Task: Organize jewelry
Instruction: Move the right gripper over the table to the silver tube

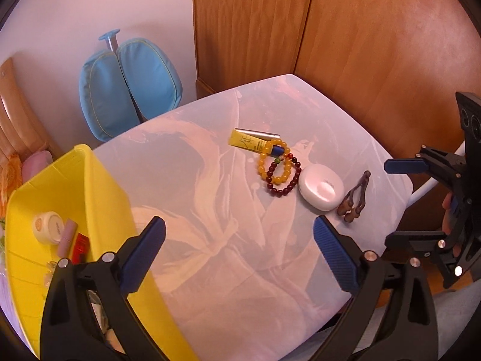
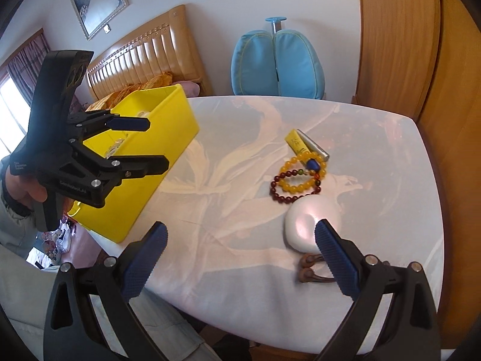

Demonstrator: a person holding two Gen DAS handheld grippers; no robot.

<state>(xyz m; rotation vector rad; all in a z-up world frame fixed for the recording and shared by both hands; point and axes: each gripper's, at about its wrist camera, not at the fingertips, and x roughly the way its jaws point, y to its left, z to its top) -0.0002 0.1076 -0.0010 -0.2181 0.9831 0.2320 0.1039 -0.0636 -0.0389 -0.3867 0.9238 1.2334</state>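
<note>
Legible marking: "GenRobot.AI" in pale letters on the lower black body of the left gripper (image 2: 147,141), at 9 o'clock in the right wrist view. Small print on the white case (image 1: 320,188) and yellow tube (image 1: 248,142) is unreadable.

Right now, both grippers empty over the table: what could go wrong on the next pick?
1. The yellow bracelet overlaps the dark red bracelet and lies across the yellow tube, so a grab may drag all three.
2. The white case sits right against the brown hair tie; closing the right gripper there could nudge the case.
3. The yellow bin overhangs the table edge; a bump might tip it.
</note>
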